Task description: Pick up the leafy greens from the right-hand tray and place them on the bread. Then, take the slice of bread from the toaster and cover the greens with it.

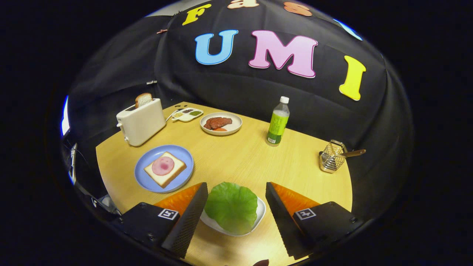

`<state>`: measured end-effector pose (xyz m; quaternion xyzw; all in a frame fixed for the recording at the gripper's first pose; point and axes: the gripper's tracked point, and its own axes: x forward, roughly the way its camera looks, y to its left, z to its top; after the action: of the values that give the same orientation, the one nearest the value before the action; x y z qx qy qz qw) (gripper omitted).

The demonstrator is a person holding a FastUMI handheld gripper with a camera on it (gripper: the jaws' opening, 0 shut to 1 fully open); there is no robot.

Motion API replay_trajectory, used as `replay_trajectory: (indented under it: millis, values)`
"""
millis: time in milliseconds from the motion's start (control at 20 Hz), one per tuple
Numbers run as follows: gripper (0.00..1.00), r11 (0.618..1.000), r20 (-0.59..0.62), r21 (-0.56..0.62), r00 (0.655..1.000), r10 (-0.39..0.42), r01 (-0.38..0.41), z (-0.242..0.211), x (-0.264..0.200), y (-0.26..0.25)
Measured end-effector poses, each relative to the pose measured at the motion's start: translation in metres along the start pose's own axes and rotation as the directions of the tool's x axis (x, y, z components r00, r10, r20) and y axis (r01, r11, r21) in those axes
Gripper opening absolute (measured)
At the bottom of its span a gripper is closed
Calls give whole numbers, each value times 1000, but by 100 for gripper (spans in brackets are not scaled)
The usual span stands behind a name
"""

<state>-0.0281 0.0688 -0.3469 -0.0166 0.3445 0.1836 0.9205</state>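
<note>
While the gripper (233, 207) hangs over the near table edge with fingers spread wide and gripping nothing, items run left to right. Far left: toaster (141, 122) with a bread slice (143, 99) standing in its slot. Nearer: blue plate (147, 177) carrying bread (165, 169) topped with a pink ham round (163, 165). Between the fingers: leafy greens (232, 207) on a white tray (260, 214). Far centre: meat plate (221, 123), green bottle (278, 122). Right: wire holder (332, 157).
</note>
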Motion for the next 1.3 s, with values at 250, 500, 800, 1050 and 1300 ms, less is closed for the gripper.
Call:
replay_trajectory:
  millis: [250, 500, 800, 1050, 1300]
  values:
    - [98, 999, -139, -20, 989, 45, -49, -49, 32, 3]
    - [95, 998, -208, 11, 976, 62, -61, -72, 62, 2]
    - [85, 995, -288, 54, 953, 91, -79, -94, 84, 7]
    - [51, 997, -289, 29, 954, 83, -77, -92, 85, 7]
    - [8, 997, -279, 55, 958, 70, -57, -86, 80, 8]
